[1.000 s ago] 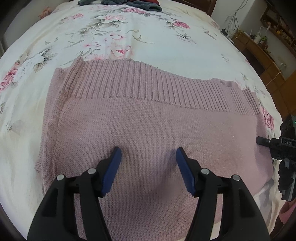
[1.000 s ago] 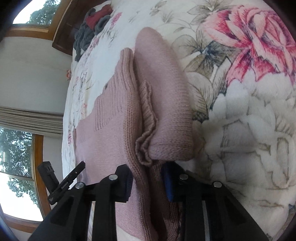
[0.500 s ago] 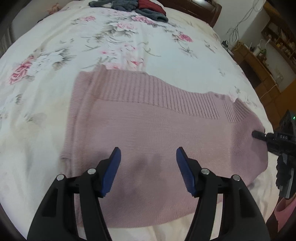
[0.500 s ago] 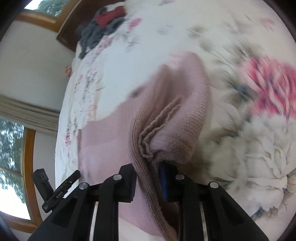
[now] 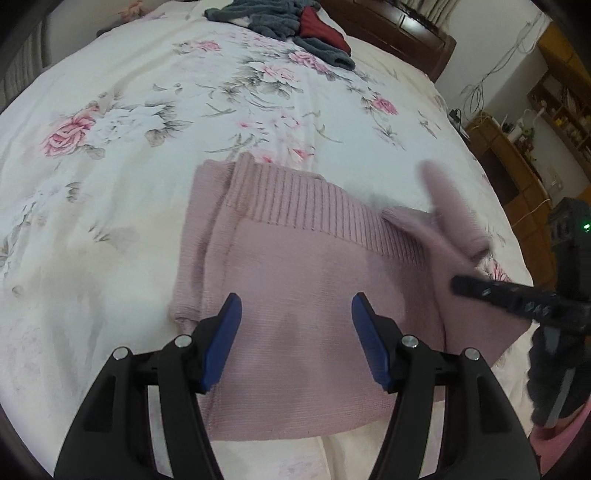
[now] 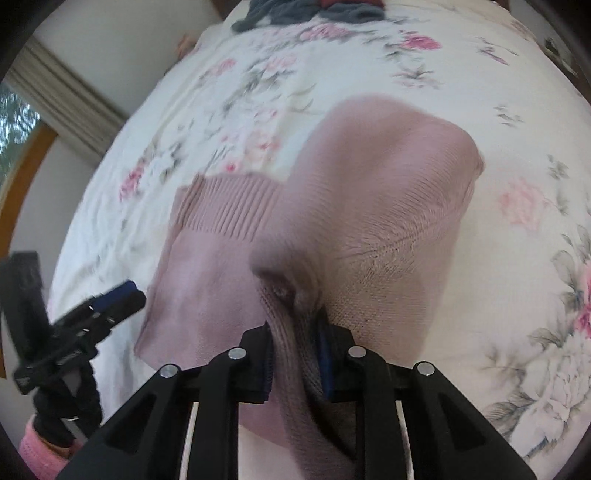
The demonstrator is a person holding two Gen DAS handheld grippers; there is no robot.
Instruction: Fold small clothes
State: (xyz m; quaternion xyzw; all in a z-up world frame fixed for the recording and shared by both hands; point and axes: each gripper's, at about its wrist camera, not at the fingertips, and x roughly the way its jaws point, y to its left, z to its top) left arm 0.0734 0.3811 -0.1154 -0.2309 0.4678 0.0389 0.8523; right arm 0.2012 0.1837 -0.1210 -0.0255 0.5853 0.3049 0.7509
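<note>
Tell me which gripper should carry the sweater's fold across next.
Right. The right gripper is already shut on the pink sweater's lifted edge; the left gripper hangs open above the flat body, holding nothing.

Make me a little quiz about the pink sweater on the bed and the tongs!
1. True or false: the left tongs are pinching the pink sweater.
2. Which tongs are lifting a part of the sweater? A) left B) right C) both
3. Fill in: the pile of grey and red clothes lies at the far end of the ____.

Key: 1. False, they hang open above it. 2. B. 3. bed.
</note>
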